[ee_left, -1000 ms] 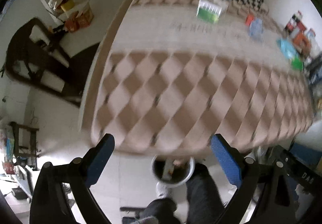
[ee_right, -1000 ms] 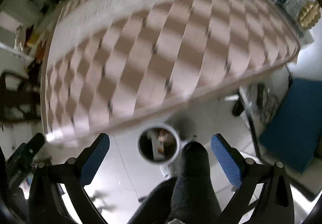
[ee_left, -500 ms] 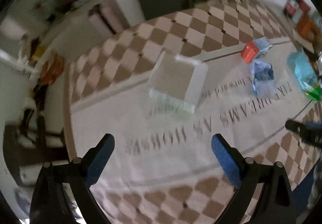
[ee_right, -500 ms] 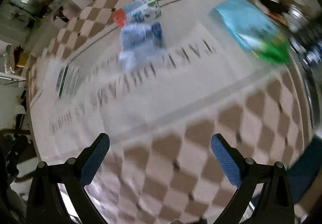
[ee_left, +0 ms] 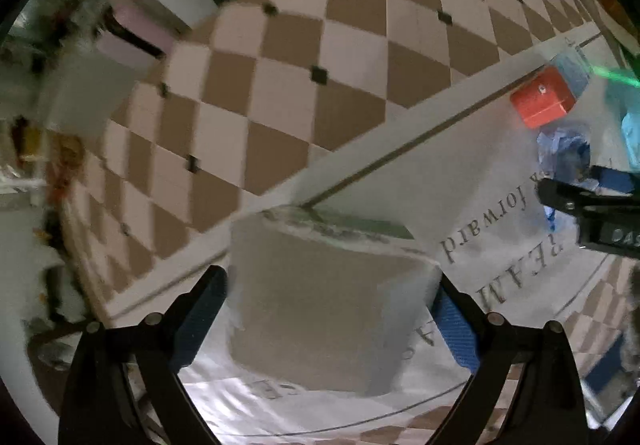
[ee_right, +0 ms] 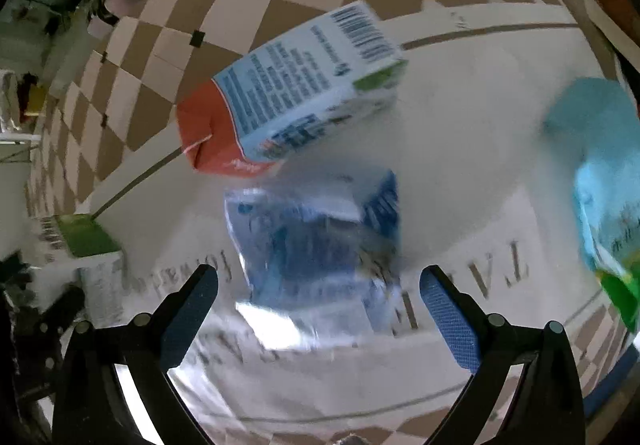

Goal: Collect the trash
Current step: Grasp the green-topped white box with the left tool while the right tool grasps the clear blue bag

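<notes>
In the left wrist view a whitish box with a green face [ee_left: 328, 309] lies on the table between the spread jaws of my left gripper [ee_left: 326, 309], which is open. Seen from the right wrist, a crumpled blue-and-clear plastic wrapper [ee_right: 316, 245] lies just ahead of my right gripper [ee_right: 318, 305], also open. A carton with a red end, blue print and a barcode [ee_right: 288, 93] lies on its side behind the wrapper. The same carton [ee_left: 544, 101] and wrapper [ee_left: 564, 153] show at the right of the left wrist view, with the right gripper's black frame [ee_left: 592, 205] over them.
The table wears a brown-and-cream checked cloth with a pale lettered band [ee_right: 460, 149]. A light blue and green bag [ee_right: 600, 173] lies at the right. The whitish box [ee_right: 80, 245] appears at the left of the right wrist view. Cluttered room lies beyond the table's left edge [ee_left: 60, 149].
Both grippers have swung up from the floor and bin, over the table, and come down close: the left around the whitish box, the right up to the blue wrapper.
</notes>
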### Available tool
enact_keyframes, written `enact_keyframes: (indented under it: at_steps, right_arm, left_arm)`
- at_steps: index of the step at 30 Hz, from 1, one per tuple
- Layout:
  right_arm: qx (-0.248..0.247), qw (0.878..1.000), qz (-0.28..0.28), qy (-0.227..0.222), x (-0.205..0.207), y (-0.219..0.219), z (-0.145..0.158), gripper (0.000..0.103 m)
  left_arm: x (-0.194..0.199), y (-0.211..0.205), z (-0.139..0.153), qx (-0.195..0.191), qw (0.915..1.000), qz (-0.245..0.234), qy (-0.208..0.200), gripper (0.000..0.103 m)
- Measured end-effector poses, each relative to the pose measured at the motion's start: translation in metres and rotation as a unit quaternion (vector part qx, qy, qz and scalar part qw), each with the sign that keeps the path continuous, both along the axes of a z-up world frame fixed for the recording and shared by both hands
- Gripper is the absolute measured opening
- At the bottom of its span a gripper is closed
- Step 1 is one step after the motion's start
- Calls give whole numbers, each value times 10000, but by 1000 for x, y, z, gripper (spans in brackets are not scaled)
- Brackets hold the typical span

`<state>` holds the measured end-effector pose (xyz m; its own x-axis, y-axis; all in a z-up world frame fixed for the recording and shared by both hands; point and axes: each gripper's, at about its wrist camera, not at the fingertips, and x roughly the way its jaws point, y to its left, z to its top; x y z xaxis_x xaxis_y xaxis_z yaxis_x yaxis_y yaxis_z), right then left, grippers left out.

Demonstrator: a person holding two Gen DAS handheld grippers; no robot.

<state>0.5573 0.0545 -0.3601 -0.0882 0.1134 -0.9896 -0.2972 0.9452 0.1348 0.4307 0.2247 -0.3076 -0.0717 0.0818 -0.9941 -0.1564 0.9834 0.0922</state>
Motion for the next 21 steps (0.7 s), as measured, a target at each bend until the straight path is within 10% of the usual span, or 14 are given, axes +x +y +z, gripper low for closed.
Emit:
enact_keyframes:
  at_steps: [5, 14, 21]
  right_arm:
    - [-68, 9998, 134, -159, 3, 16, -4, 100]
    - [-55, 9990, 93, -433, -13, 2, 10, 52]
    - [66, 9984, 179, -523, -34, -3, 21, 42]
  left_arm:
    - [-1, 2, -10, -51, 9998, 168, -10, 89]
    - [-29, -8, 19, 130, 9945, 904, -518, 87]
    - [-63, -22, 45, 344, 9816, 1650, -901, 87]
